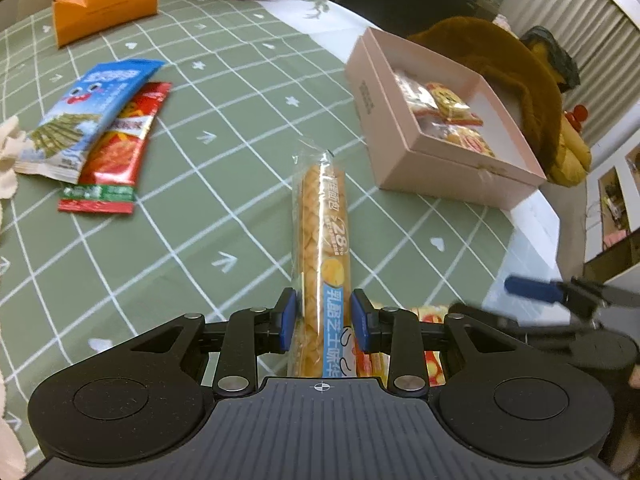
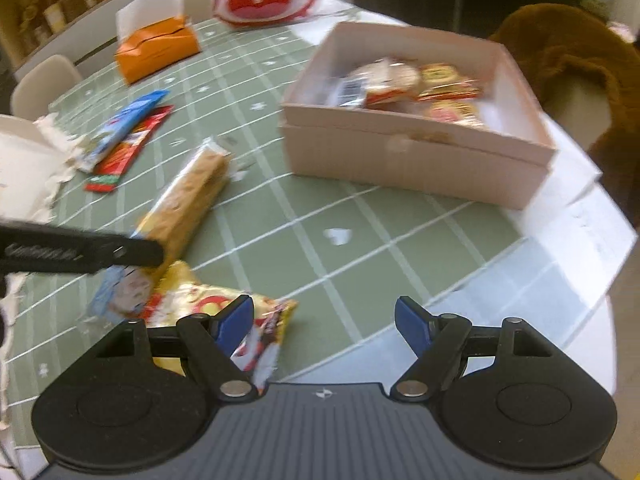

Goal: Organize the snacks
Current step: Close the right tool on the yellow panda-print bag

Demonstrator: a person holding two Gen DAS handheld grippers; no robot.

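Snack sorting, partly done

Left gripper [image 1: 323, 318] jaws grasp the long clear-wrapped bread stick [image 1: 322, 256]; right gripper [image 2: 324, 326] jaws released. Pink cardboard box [image 2: 416, 160] holds several snacks; others remain on the counter.

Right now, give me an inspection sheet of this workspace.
Surface: green grid-pattern tablecloth.
Job's things: long clear-wrapped bread stick; open pink cardboard box holding snacks; blue seaweed packet overlapping red packet; yellow packet.
Clutter: orange tissue box, brown plush toy.
Grippers: left tool pads flank the bread stick, contact unclear; right tool open, empty.
Cables: nothing seen.
Surroundings: white chairs.
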